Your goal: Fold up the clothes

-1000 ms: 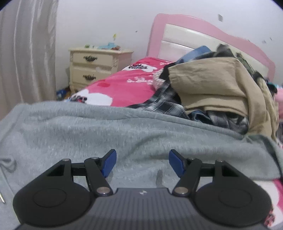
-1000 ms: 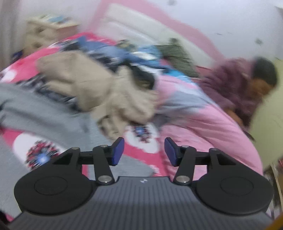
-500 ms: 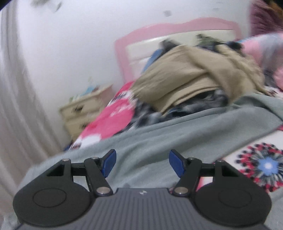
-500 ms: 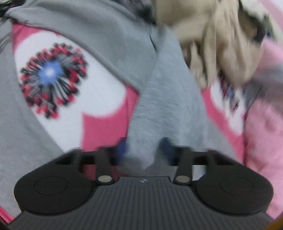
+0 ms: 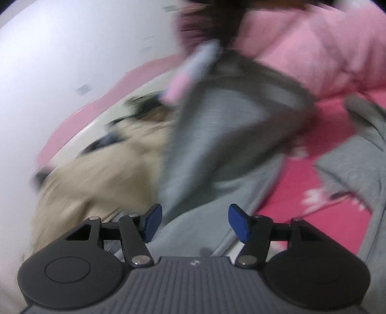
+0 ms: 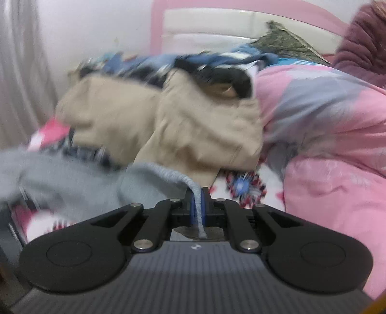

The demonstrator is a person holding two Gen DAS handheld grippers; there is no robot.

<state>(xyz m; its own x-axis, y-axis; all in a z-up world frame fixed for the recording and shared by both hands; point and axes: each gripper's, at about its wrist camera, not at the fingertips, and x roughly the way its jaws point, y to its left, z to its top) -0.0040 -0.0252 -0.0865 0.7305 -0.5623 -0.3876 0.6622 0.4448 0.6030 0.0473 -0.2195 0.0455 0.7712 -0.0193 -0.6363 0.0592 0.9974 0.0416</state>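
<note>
A grey fleece garment point(image 6: 72, 178) lies across the floral bedsheet point(image 6: 243, 186). My right gripper point(image 6: 197, 203) is shut on a rolled edge of it, and the cloth runs up and left from the pads. In the blurred, tilted left wrist view the same grey garment point(image 5: 217, 145) rises in a fold ahead. My left gripper point(image 5: 194, 217) hovers over it with its jaws closing. Grey cloth shows in the gap between the blue pads, but neither pad presses on it.
A heap of clothes topped by a beige garment point(image 6: 193, 125) lies just beyond the grey one. A pink quilt point(image 6: 325, 145) fills the right side. A person in a purple fleece point(image 6: 361, 48) is by the pink headboard point(image 6: 217, 14). A curtain point(image 6: 19, 72) hangs at left.
My right gripper dropped onto the grey garment's edge, shut on it and lifted it. My left gripper swung right and rolled, so its view is now tilted.
</note>
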